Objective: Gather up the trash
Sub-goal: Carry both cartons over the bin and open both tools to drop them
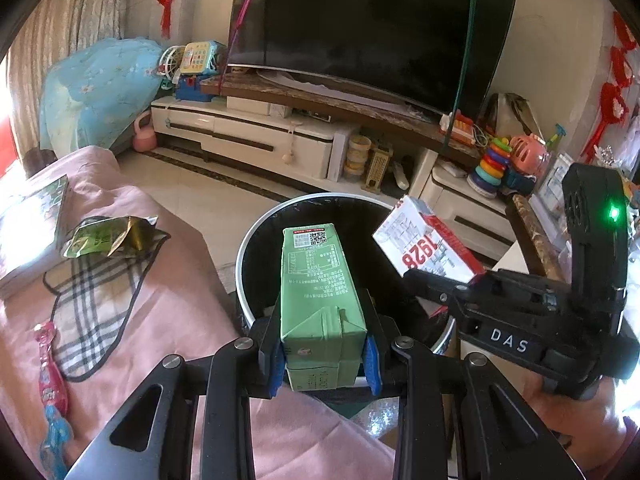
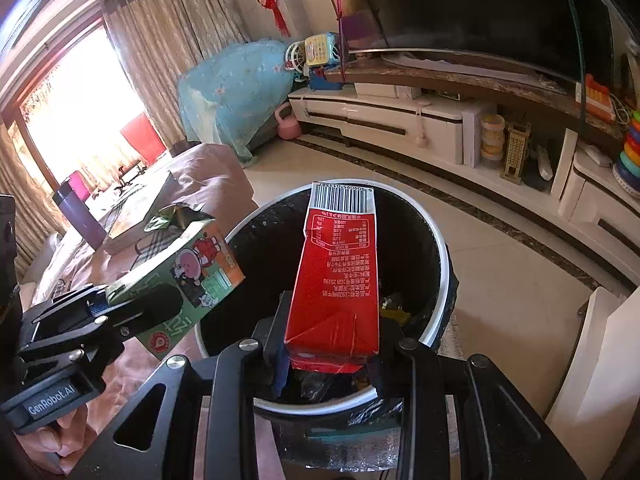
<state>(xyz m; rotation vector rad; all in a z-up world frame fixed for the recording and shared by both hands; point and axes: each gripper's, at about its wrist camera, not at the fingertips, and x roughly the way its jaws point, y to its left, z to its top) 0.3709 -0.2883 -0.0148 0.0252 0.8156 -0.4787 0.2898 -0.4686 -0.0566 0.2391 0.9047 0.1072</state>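
Observation:
My left gripper (image 1: 322, 356) is shut on a green milk carton (image 1: 318, 284) and holds it over the open trash bin (image 1: 256, 224). My right gripper (image 2: 328, 356) is shut on a red and white milk carton (image 2: 340, 268), also held over the bin's (image 2: 436, 240) black-lined mouth. Each view shows the other gripper with its carton: the red carton (image 1: 424, 240) at the bin's right side, the green carton (image 2: 188, 272) at its left. A crumpled green snack wrapper (image 1: 108, 236) lies on a checked cloth (image 1: 96, 300) on the pink-covered surface.
A book (image 1: 28, 232) and a pink toothbrush package (image 1: 50, 384) lie on the pink cover (image 1: 172, 320). A purple cup (image 2: 80, 216) stands farther back. A TV stand (image 1: 248, 132) with toys and a large TV (image 1: 372, 28) lies beyond the tiled floor.

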